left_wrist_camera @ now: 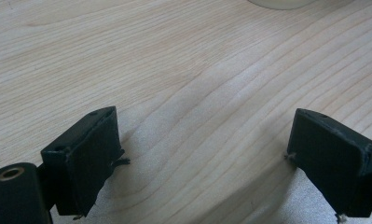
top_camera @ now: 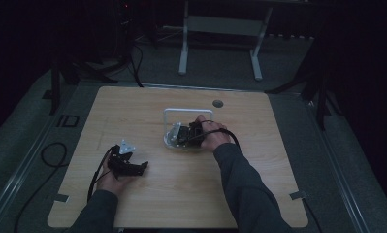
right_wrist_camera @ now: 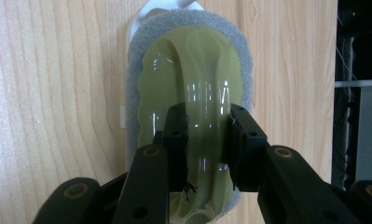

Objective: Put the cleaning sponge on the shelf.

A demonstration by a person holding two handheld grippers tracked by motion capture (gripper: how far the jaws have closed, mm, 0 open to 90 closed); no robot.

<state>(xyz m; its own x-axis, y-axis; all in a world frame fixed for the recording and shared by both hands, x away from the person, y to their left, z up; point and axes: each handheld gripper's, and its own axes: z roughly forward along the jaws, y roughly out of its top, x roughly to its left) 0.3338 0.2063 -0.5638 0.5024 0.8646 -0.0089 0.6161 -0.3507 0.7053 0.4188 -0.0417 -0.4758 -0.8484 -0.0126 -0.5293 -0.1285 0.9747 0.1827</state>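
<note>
Right gripper [right_wrist_camera: 207, 149] has its jaws pinching the scrubber's [right_wrist_camera: 193, 93] handle, scrubber lying flat on the surface [top_camera: 191, 179] near the white frame [top_camera: 187, 112]. Left gripper [left_wrist_camera: 202, 158] idles, jaws spread, empty. Grab looks done, lifting it is what's left.

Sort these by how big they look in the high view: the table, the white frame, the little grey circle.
Largest to smallest:
1. table
2. white frame
3. grey circle, clearly the smallest
</note>
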